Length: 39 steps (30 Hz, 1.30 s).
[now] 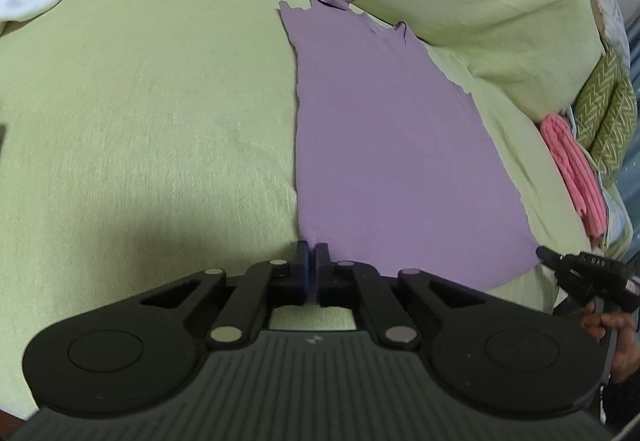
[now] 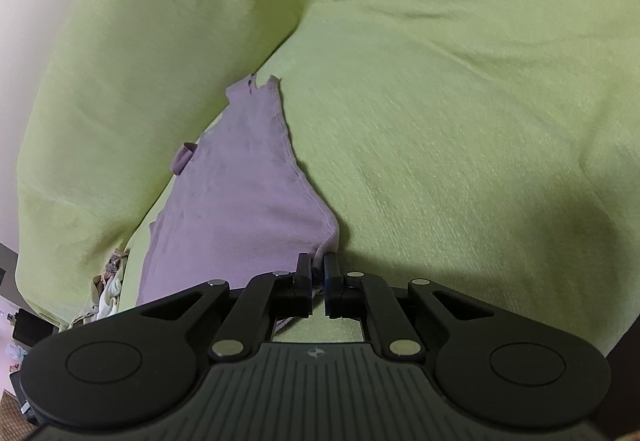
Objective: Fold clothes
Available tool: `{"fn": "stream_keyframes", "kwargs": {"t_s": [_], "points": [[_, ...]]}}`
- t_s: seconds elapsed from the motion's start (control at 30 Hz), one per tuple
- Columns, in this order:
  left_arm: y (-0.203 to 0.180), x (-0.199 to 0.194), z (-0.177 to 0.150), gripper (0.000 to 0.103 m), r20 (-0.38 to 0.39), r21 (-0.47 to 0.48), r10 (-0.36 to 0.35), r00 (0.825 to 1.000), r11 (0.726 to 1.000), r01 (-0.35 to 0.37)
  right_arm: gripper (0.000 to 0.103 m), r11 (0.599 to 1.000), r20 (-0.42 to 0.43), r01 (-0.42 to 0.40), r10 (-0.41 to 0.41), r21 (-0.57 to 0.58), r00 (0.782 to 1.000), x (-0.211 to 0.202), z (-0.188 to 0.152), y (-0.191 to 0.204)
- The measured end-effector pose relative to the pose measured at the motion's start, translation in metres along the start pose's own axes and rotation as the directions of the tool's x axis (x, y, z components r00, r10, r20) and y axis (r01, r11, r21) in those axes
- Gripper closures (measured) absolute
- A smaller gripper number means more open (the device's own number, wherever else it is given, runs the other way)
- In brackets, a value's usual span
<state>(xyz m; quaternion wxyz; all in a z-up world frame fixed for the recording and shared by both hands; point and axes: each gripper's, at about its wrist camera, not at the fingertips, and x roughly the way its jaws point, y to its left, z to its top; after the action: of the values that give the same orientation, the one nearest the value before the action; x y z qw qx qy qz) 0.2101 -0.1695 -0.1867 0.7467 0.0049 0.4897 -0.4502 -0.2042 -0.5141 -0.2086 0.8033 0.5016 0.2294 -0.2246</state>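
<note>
A: What is the purple top made of?
B: Soft cloth, thin and not shiny, with rough wavy edges.
A: And the green cover?
B: Cloth too. It looks a bit fuzzy, with tiny lines in it.
A: The left gripper?
B: Black plastic, smooth and dull, with flat shiny metal pins.
A: The pink thing?
B: Ribbed cloth.

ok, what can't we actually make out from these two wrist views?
- Left wrist: whether the left gripper holds cloth; its near-shut fingers hide the purple garment hem.
- Left wrist: the right gripper is cut off by the edge.
- Left wrist: pink folded cloth, type unclear, half tucked beside the cushion.
- Right wrist: garment's near edge hidden under the gripper body.
</note>
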Motion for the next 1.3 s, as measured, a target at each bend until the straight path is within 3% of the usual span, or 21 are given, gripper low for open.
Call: {"fn": "stream_keyframes", "kwargs": {"t_s": [0.27, 0.5, 0.67, 0.77, 0.83, 0.9, 0.97, 1.1, 1.3], "points": [[-0.019, -0.037, -0.012, 0.103, 0.084, 0.025, -0.002, 0.996, 1.0, 0.0, 0.1, 0.998, 0.059, 0.002, 0.001, -0.06, 0.998, -0.025, 0.0, 0.019], [-0.046, -0.051, -0.037, 0.103, 0.075, 0.091, 0.005, 0.997, 0.996, -0.012, 0.1, 0.998, 0.083, 0.031, -0.026, -0.054, 0.996, -0.055, -0.003, 0.009], [-0.044, -0.021, -0.062, 0.103, -0.011, 0.078, 0.091, 0.996, 0.993, -0.09, 0.099, 0.995, -0.002, 0.088, -0.088, -0.047, 0.996, -0.037, -0.015, -0.003], [-0.048, -0.014, -0.066, 0.103, -0.023, 0.084, 0.136, 0.99, 0.987, -0.134, 0.083, 0.98, -0.046, 0.18, -0.185, -0.089, 0.982, -0.029, -0.019, 0.001], [-0.049, -0.021, -0.063, 0.1, -0.018, 0.084, 0.173, 0.985, 0.982, -0.171, 0.075, 0.955, -0.031, 0.249, -0.258, -0.162, 0.966, -0.032, -0.019, 0.007], [-0.05, -0.034, -0.061, 0.1, 0.015, 0.091, 0.255, 0.967, 0.963, -0.256, 0.073, 0.921, 0.018, 0.305, -0.31, -0.244, 0.951, -0.038, -0.017, 0.014], [-0.053, -0.05, -0.059, 0.1, 0.053, 0.097, 0.302, 0.952, 0.947, -0.306, 0.072, 0.895, 0.059, 0.313, -0.311, -0.318, 0.949, -0.041, -0.014, 0.025], [-0.084, -0.052, -0.051, 0.1, 0.099, 0.186, 0.246, 0.964, 0.947, -0.261, 0.076, 0.871, 0.067, 0.231, -0.224, -0.434, 0.972, -0.021, -0.005, 0.056], [-0.118, 0.026, -0.006, 0.098, 0.037, 0.288, 0.177, 0.983, 0.94, -0.18, 0.076, 0.831, 0.013, 0.14, -0.158, -0.539, 0.987, 0.053, 0.019, 0.104]]}}
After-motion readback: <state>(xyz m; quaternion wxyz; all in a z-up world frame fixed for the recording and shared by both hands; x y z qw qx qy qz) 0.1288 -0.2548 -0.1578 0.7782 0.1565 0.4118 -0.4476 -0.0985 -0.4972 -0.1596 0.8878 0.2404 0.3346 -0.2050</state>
